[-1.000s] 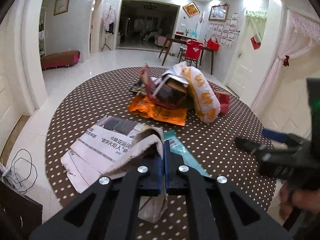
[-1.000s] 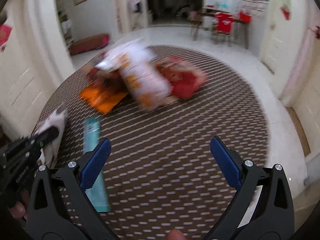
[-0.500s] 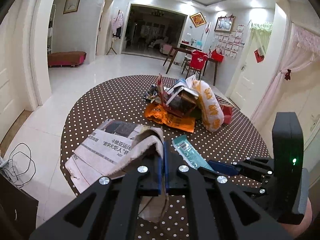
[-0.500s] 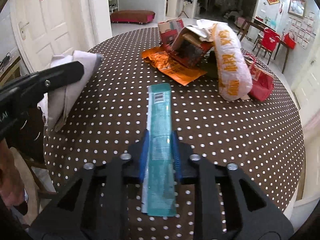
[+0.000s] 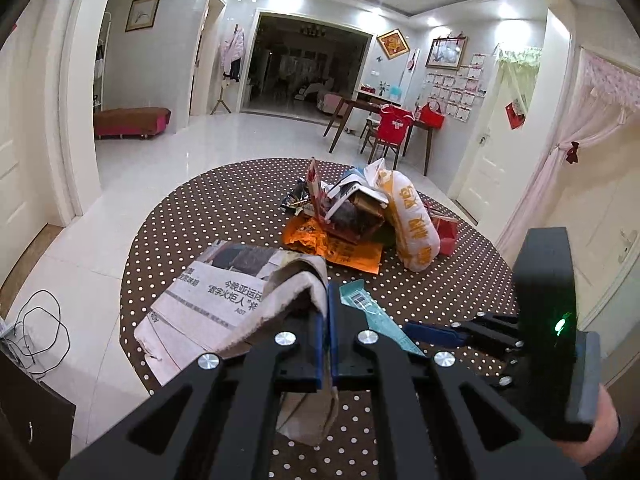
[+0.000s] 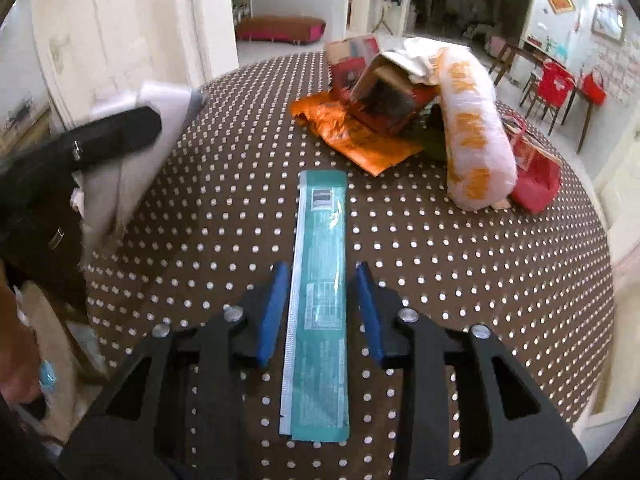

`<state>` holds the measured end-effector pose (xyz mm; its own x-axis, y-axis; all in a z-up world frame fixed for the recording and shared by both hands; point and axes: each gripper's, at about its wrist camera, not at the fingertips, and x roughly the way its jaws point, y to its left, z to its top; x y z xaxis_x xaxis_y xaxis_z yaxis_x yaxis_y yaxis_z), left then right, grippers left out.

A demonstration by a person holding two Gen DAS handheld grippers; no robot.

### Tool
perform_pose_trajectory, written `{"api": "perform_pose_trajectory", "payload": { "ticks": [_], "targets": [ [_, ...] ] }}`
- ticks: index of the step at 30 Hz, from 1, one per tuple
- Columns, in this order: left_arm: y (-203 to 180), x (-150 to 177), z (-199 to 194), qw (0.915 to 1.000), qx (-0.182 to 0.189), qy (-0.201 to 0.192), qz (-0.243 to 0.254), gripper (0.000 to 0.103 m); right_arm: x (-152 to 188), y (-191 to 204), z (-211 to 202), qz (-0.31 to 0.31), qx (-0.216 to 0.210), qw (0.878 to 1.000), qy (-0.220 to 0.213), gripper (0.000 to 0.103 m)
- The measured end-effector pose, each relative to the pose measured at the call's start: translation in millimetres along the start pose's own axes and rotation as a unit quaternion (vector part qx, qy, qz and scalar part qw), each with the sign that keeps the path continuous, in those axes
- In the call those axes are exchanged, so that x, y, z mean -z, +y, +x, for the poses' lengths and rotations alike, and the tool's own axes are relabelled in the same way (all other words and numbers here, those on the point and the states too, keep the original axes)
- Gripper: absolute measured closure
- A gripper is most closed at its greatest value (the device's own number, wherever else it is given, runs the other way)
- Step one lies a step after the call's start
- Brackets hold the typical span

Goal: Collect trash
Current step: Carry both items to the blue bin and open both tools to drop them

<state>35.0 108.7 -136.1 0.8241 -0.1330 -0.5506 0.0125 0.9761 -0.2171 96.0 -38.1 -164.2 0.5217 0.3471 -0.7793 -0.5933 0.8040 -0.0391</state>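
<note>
Wrapper, teal, long and flat (image 6: 320, 280), lay lengthwise on the brown polka-dot tablecloth (image 6: 460, 280) at centre frame of the right wrist view, between the blue pads of the right gripper (image 6: 322, 312); jaws stood narrowly apart, a pad just beside each long edge, contact not certain. Left gripper (image 5: 329, 336), at lower centre of the left wrist view, was clamped on a fold of newspaper (image 5: 224, 292), the sheet draping to the lower left over the table's near edge. Trash pile, comprising orange foil bag (image 6: 352, 136), white sack with orange lettering (image 6: 472, 136), opened cardboard box (image 6: 384, 84) and red bag (image 6: 536, 176), occupied the upper right, well apart from the wrapper. Risk, as judged: thin film could buckle or slip under the pads rather than lift; pads could snag the cloth. Open cloth lay right and ahead of the wrapper; the left gripper crowded the left side, and the table edge sat near at lower frame.
</note>
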Motion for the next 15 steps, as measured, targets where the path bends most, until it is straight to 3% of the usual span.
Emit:
{"api": "perform_pose_trajectory", "payload": {
  "ticks": [6, 15],
  "targets": [
    [-4, -5, -8, 0.9999, 0.0, -0.009, 0.007, 0.1, 2, -12, -8, 0.016, -0.011, 1.0, -0.002, 0.077],
    [-44, -23, -17, 0.9981, 0.035, -0.032, 0.039, 0.1, 11, -91, -66, 0.118, -0.043, 0.989, -0.075, 0.077]
  ]
}}
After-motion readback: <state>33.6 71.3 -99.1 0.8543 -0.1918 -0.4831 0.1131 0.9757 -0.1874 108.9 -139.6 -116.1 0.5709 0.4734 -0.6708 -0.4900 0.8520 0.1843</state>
